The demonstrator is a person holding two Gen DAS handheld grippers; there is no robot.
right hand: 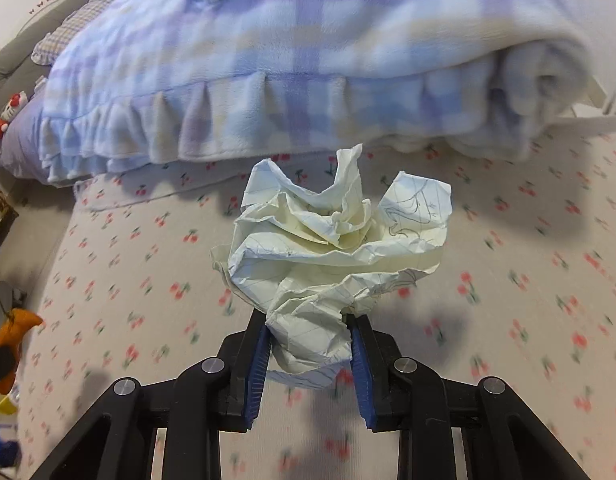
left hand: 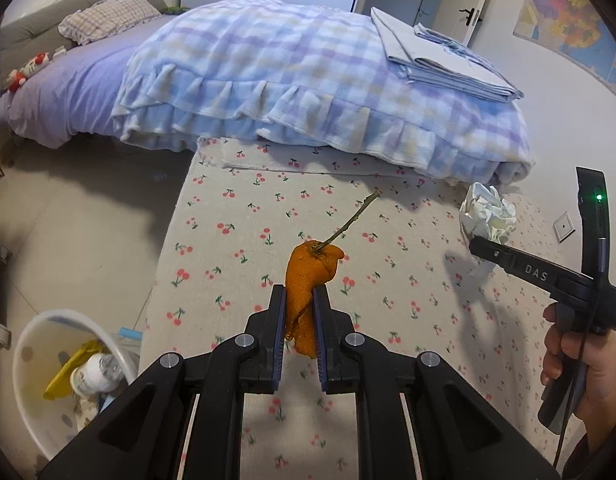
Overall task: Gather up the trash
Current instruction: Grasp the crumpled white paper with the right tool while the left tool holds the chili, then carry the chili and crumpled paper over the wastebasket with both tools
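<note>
My left gripper (left hand: 300,296) is shut on an orange peel (left hand: 308,276) with a thin green stem, held above the cherry-print sheet (left hand: 236,240). The peel also shows at the left edge of the right wrist view (right hand: 16,328). My right gripper (right hand: 308,328) is shut on a crumpled ball of lined paper (right hand: 332,236), lifted over the same sheet. From the left wrist view the right gripper (left hand: 478,246) is at the right, with the paper (left hand: 488,212) at its tip. A white trash bin (left hand: 32,344) stands on the floor at lower left, holding a yellow wrapper and a bottle.
A folded plaid fleece blanket (left hand: 308,80) lies across the bed behind the sheet, with folded blue linen (left hand: 440,56) on top. A pillow (left hand: 108,16) and plush toys (left hand: 28,70) sit at the far left. The floor (left hand: 88,208) lies left of the bed.
</note>
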